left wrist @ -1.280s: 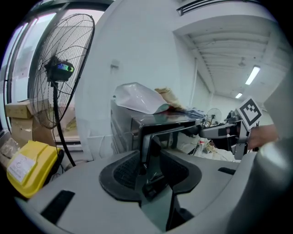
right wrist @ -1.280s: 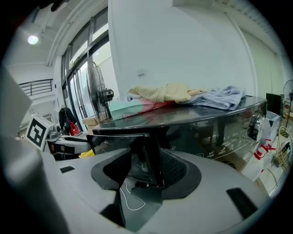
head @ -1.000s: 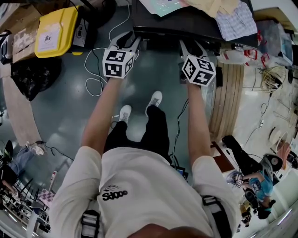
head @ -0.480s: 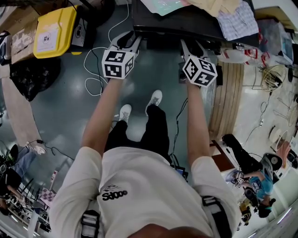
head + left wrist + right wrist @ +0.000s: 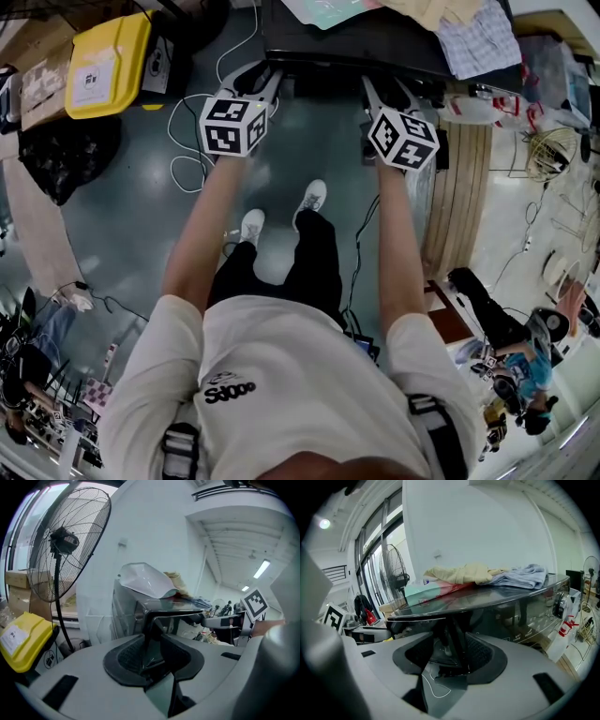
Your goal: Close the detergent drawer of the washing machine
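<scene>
The dark washing machine (image 5: 356, 45) stands at the top of the head view. Its detergent drawer (image 5: 165, 615) juts out as a dark front panel at the machine's upper corner. My left gripper (image 5: 261, 79) reaches that front edge. Its jaws are closing, and in the left gripper view the drawer's edge shows in the gap of the left gripper (image 5: 152, 641), with the pads still apart from it. My right gripper (image 5: 386, 92) is held against the machine's front further right. In the right gripper view the right gripper (image 5: 450, 651) stands open, with the dark front panel (image 5: 511, 616) just beyond it.
Clothes (image 5: 473, 42) and a white sheet (image 5: 145, 581) lie on the machine's top. A yellow-lidded box (image 5: 112, 61) and a standing fan (image 5: 65, 541) are at the left, and cables (image 5: 187, 141) trail on the floor. Wooden planks (image 5: 459, 206) lie at the right.
</scene>
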The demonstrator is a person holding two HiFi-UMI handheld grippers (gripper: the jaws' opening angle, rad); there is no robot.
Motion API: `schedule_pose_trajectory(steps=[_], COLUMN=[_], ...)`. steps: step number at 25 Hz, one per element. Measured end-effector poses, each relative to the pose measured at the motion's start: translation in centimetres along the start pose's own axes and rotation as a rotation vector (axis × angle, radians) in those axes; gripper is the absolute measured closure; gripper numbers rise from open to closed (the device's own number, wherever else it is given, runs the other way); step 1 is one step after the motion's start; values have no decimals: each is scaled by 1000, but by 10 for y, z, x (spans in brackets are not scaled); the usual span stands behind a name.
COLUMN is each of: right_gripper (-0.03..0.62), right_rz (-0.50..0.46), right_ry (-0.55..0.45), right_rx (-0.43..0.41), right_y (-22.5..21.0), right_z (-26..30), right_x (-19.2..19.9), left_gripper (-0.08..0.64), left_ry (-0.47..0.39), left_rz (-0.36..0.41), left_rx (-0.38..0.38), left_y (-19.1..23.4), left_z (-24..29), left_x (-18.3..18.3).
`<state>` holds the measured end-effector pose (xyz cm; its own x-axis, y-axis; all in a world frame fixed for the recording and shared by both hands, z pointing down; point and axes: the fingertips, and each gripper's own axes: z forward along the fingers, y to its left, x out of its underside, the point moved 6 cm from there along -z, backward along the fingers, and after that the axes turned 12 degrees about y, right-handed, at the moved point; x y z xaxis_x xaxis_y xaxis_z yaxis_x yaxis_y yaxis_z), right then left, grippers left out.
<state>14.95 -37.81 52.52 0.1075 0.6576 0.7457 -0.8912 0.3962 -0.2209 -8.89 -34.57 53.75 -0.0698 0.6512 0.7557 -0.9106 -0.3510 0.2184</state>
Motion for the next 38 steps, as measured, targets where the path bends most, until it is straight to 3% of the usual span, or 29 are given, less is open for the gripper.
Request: schedule_pose_trajectory(steps=[7,16,22,28,33,38], right_gripper=[400,400,400,400,411,445], right_rz=[0,31,112,159,273,237], right_ry=[9,8,-5,27,-3,-1], right_rx=[9,12,86,102,125,144], right_y=[-2,-2,0,3,6,11], right_z=[0,4,8,9,9,4], right_x=[-2,-1,-2,-6,-2,-1], left_gripper=[454,454,479,479,479,479], left_ry=[1,-17,-2,3,18,42], left_rz=[-10,-79,-134,-187,-207,-213], left_rx=[18,37,-7,-84,-125,-117], left_y=[0,3,8,5,2,0], left_z=[1,5,7,7,8,5], left_x=[-3,1,0,-2,-4,-3])
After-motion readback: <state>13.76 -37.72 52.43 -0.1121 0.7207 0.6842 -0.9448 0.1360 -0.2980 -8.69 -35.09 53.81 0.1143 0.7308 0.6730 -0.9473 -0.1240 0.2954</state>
